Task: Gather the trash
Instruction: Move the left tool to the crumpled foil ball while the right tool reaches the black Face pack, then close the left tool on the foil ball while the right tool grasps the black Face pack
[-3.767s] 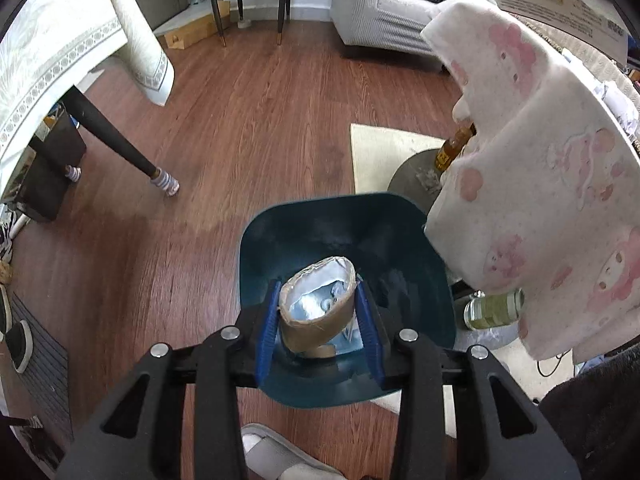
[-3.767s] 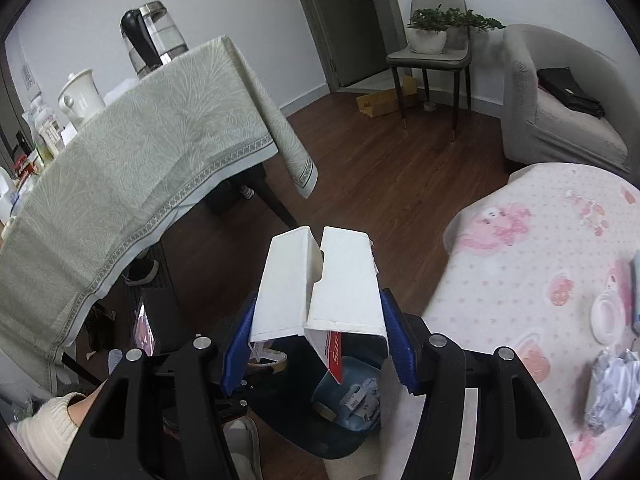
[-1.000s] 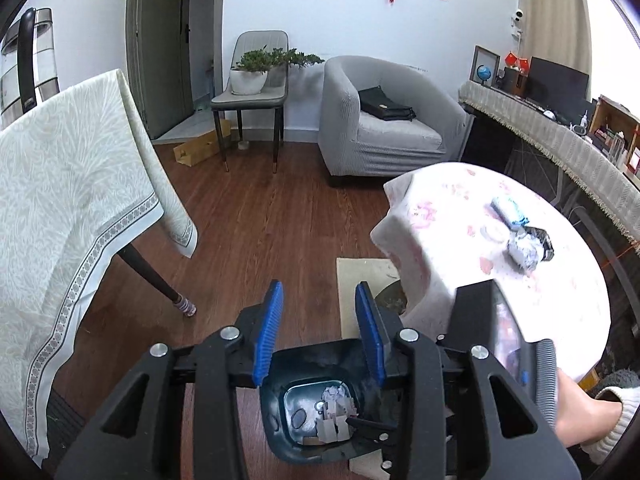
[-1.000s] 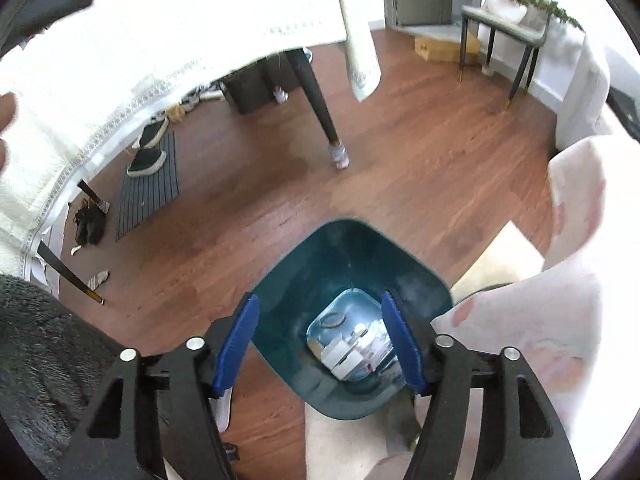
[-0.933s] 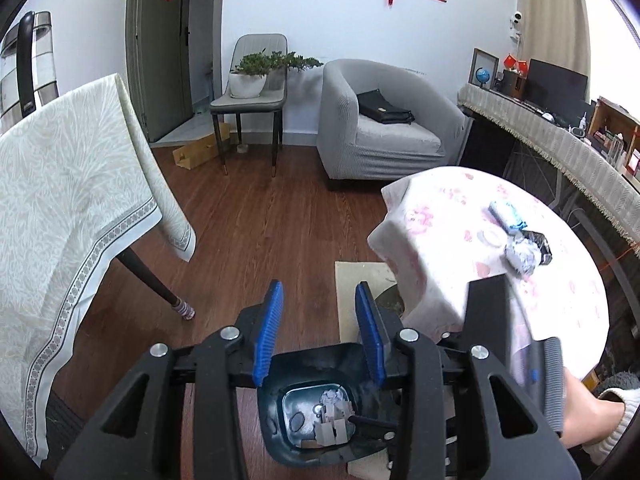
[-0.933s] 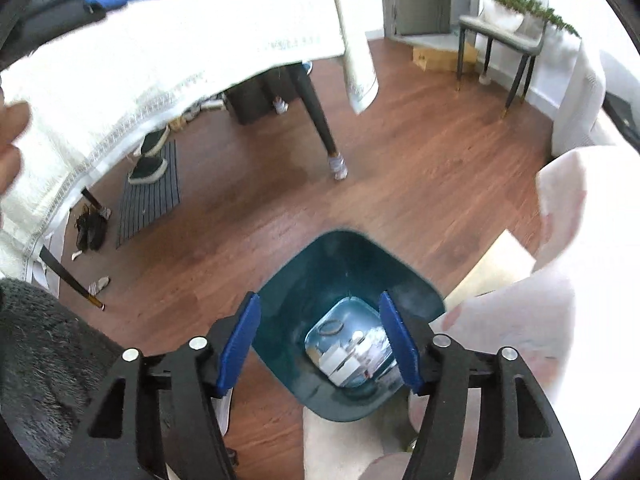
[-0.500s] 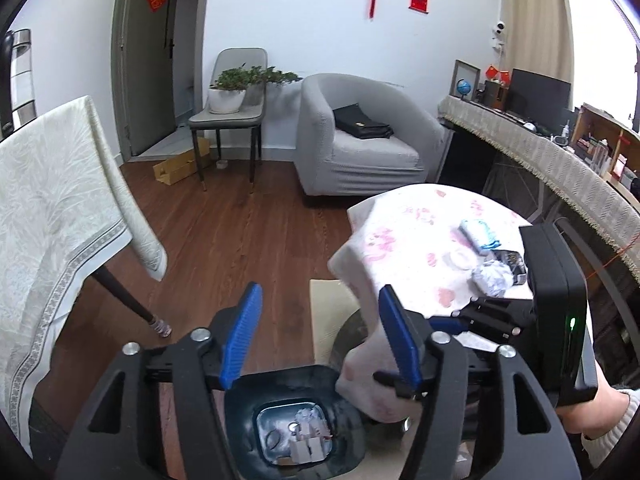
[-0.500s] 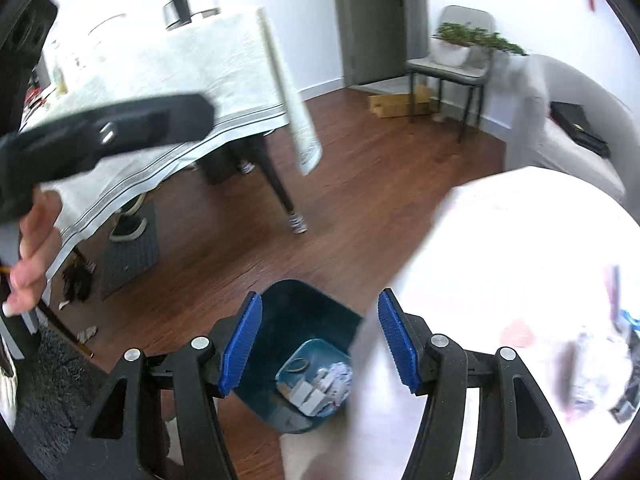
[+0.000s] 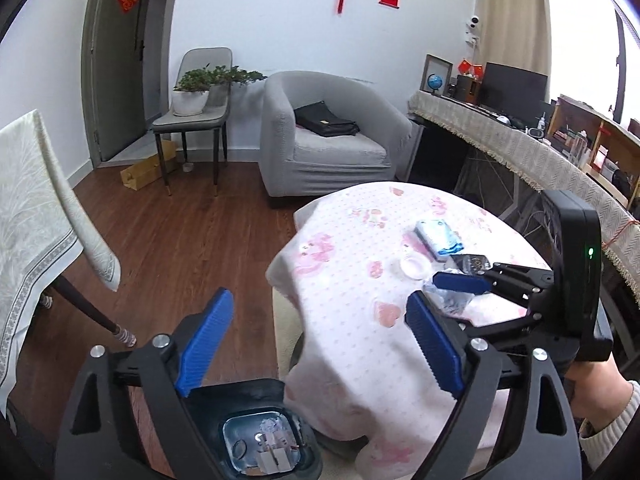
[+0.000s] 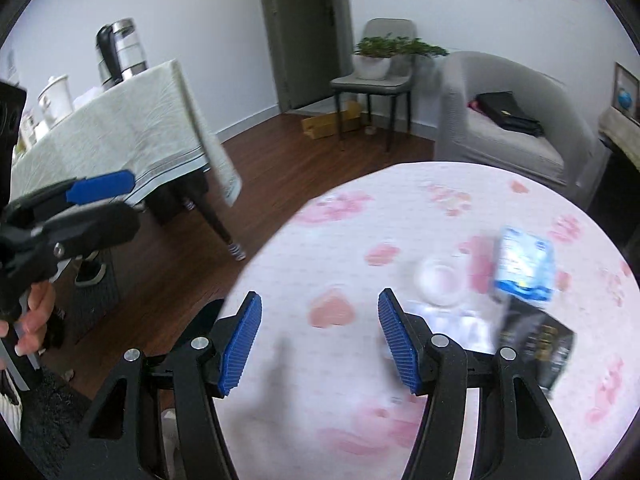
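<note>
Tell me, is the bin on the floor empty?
No, the bin already has scraps of white trash lying at its bottom.

Round tabletop [image 9: 344,280] under pink-printed cloth: blue packet [image 9: 438,237], white lid [image 9: 415,267], crumpled clear wrapper [image 9: 450,300], dark packet [image 10: 536,340] near far-right edge. Wood floor [image 9: 180,248]: teal bin [image 9: 256,396] beside tabletop.

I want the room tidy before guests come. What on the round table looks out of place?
Leftover trash sits near the far side of the round table: a blue packet, a small white lid, a crumpled clear wrapper and a dark packet. Both claws are open and empty; the bin already holds scraps.
</note>
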`<state>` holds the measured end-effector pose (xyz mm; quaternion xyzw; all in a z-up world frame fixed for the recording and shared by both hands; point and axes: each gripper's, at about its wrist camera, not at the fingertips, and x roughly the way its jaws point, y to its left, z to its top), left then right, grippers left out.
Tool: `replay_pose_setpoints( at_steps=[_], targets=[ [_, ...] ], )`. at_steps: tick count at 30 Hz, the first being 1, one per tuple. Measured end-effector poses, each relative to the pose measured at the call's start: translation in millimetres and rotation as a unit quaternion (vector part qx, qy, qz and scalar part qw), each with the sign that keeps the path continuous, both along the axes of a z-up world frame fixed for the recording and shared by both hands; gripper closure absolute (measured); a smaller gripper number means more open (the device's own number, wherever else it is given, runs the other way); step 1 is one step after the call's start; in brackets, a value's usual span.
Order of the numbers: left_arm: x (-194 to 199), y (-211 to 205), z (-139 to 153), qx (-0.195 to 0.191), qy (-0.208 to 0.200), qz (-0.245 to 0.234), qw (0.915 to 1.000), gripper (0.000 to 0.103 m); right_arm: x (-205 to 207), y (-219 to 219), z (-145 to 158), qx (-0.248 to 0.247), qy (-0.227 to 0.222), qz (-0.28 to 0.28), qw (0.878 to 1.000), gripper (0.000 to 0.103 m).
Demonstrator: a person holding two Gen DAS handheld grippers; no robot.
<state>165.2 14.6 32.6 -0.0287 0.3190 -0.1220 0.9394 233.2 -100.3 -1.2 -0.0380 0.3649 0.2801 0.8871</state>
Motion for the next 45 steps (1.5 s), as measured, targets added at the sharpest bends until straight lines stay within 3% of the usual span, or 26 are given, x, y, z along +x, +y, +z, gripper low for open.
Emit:
replay_pose_setpoints(
  at_steps=[20, 35, 45],
  targets=[
    [37.6, -85.2, -31.7, 0.02, 0.029, -0.031, 0.9989, 0.009, -5.3, -122.3, 0.7, -0.007, -0.014, -0.1, 0.995, 0.021],
    [56.7, -148.9, -66.8, 0.041, 0.055, -0.074, 0.9948, 0.01, -4.6, -185.9, -16.3, 0.041, 0.037, -0.139, 0.989, 0.019],
    [65.8, -166.0, -79.4, 0.044, 0.062, -0.076, 0.9942, 0.039, -3.1, -188.2, -24.3, 0.054, 0.06, -0.129, 0.988, 0.017]
  ],
)
